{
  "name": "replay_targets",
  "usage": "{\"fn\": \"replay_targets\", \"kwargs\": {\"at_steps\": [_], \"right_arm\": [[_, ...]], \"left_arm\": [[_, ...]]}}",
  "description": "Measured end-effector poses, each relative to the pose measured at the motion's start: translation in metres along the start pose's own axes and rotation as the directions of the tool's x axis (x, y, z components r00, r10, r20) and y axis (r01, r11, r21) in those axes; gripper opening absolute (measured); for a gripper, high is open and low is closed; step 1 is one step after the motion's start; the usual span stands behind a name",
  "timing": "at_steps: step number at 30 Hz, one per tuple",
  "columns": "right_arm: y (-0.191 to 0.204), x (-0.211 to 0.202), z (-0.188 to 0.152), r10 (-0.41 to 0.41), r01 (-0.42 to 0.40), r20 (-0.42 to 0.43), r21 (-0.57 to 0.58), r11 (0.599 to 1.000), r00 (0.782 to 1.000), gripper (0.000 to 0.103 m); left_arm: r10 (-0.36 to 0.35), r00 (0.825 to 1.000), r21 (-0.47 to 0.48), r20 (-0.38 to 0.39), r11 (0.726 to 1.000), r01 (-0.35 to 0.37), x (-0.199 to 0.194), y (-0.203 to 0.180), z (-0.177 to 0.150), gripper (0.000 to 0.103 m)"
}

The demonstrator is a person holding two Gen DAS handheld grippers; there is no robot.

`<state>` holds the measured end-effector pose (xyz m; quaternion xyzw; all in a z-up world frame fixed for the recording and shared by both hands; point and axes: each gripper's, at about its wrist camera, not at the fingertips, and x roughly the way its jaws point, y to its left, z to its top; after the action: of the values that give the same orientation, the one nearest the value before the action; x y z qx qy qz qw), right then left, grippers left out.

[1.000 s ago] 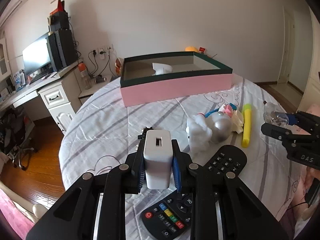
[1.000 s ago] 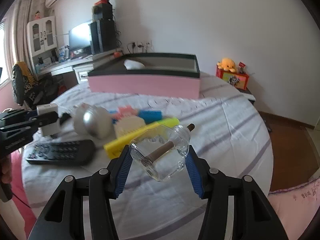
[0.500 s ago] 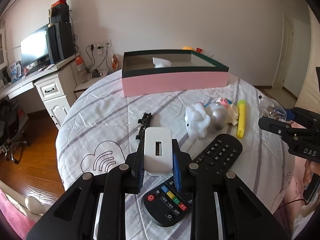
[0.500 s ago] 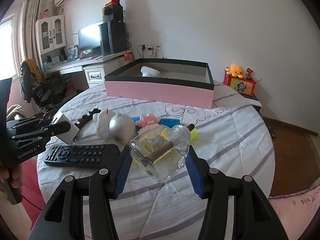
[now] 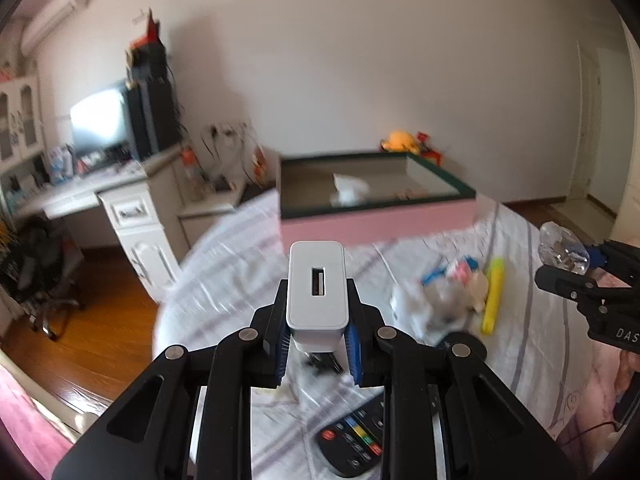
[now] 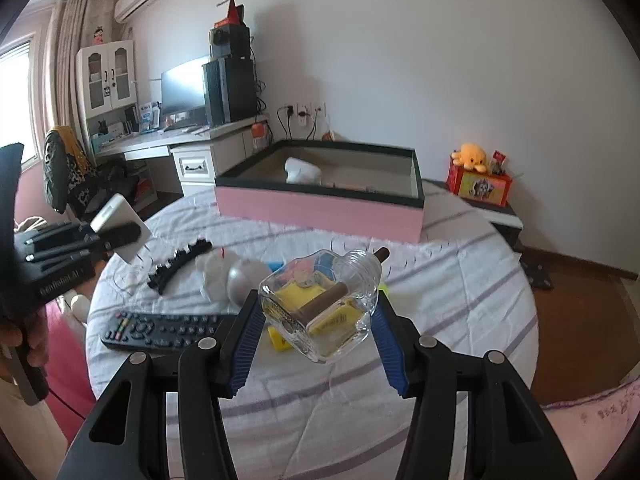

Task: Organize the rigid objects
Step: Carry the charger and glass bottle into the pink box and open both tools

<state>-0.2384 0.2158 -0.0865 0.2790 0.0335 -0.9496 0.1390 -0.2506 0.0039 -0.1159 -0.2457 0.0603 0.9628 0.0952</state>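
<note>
Both grippers are holding something above a round table covered in a striped cloth. At lower centre of the left wrist view, the left gripper point(image 5: 318, 344) has its blue pads pressed narrowly on a white USB charger block point(image 5: 317, 288), port facing the camera. At lower centre of the right wrist view, the right gripper point(image 6: 316, 344), jaws at a middling spread, clamps a clear glass bottle point(image 6: 320, 304) lying on its side, with a brown stopper and a little yellowish liquid inside.

By my reading, the task is partly done. A pink box with a dark green rim point(image 6: 320, 210) sits at the far side of the table, in the upper middle of the frame. It already contains a white object point(image 6: 302, 171) and something small and flat that is too blurred to name. Charger and bottle are both in the air, well short of the box.

Several items remain on the cloth point(image 6: 460, 280): a black remote control point(image 6: 160, 330), a black comb-like piece point(image 6: 178, 266), a silver ball point(image 6: 240, 284) beside a white fluffy toy point(image 6: 212, 268), and a yellow bar point(image 5: 493, 300).

Readable writing is scarce: "DAS" appears on the right gripper's body at the right edge of the left wrist view, and faint lettering on the left gripper's body is illegible.
</note>
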Motion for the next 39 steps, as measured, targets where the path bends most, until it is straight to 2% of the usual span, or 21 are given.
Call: {"fn": "replay_targets", "kwargs": {"at_steps": [3, 11, 20, 25, 31, 35, 39], "right_arm": [[0.005, -0.006, 0.012, 0.001, 0.0, 0.026, -0.019, 1.0, 1.0, 0.054], [0.018, -0.017, 0.047, 0.004, 0.003, 0.087, -0.083, 0.997, 0.996, 0.054], [0.021, 0.0, 0.088, 0.003, 0.012, 0.102, -0.147, 0.989, 0.995, 0.054], [0.009, 0.023, 0.106, -0.005, 0.018, 0.085, -0.159, 0.987, 0.996, 0.054], [-0.013, 0.078, 0.127, -0.011, 0.012, 0.005, -0.16, 0.987, 1.0, 0.054], [-0.027, 0.123, 0.131, -0.01, -0.003, -0.078, -0.165, 0.986, 0.997, 0.054], [-0.039, 0.164, 0.128, -0.033, 0.01, -0.148, -0.153, 0.988, 0.988, 0.054]], "left_arm": [[0.035, 0.998, 0.011, 0.047, 0.999, -0.036, -0.015, 0.002, 0.013, 0.023], [0.07, 0.989, 0.012, 0.129, 0.997, -0.072, -0.038, 0.012, 0.039, 0.023], [0.083, 0.986, 0.053, 0.145, 0.994, -0.091, -0.023, 0.017, 0.072, 0.023], [0.012, 0.996, 0.087, 0.083, 0.996, -0.019, 0.023, 0.02, 0.097, 0.023], [-0.034, 0.999, 0.133, -0.008, 0.991, 0.035, 0.09, 0.012, 0.117, 0.023], [-0.104, 0.99, 0.148, -0.099, 0.982, 0.118, 0.137, 0.002, 0.123, 0.023], [-0.095, 0.978, 0.173, -0.185, 0.977, 0.128, 0.184, -0.007, 0.119, 0.023]]}}
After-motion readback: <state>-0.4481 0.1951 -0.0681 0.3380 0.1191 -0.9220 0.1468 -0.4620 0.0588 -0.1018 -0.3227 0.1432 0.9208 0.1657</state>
